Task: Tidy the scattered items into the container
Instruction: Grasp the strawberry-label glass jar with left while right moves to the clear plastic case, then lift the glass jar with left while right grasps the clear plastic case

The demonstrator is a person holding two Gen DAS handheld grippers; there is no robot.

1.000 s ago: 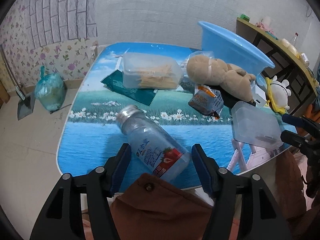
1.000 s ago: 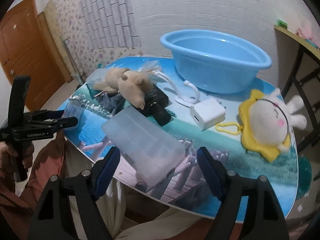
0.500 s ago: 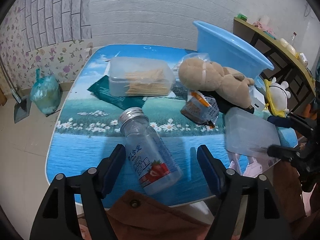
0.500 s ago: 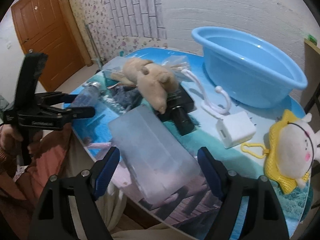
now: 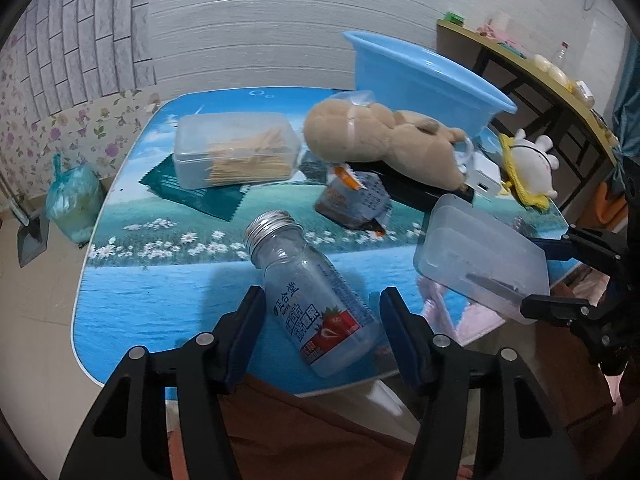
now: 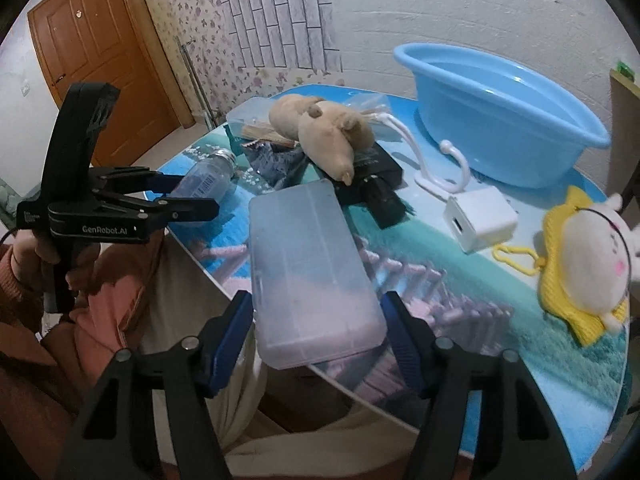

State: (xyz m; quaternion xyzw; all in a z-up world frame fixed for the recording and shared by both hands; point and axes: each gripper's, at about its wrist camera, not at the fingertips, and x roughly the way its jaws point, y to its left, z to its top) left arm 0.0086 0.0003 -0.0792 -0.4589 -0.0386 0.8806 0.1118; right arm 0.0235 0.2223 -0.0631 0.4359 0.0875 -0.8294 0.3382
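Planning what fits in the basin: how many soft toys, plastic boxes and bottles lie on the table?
Soft toys: 2 (beige plush animal, white plush rabbit on yellow backing)
Plastic boxes: 2 (clear box of wooden sticks, frosted flat box)
Bottles: 1 (clear plastic bottle, silver screw cap)
Total: 5

1. I count two plush toys: one tan plush [image 6: 324,136] and one white-and-yellow plush [image 6: 588,264].
2. Two clear plastic boxes: one toothpick box [image 5: 236,156] and one flat frosted box [image 6: 308,268].
3. One bottle [image 5: 316,300] with a silver cap.
4. One blue basin [image 6: 500,120].
5. One white charger [image 6: 480,220] and one white hook [image 6: 444,168].
6. One green packet [image 5: 196,196] and one small snack pouch [image 5: 352,204].
7. One black box [image 6: 376,184].
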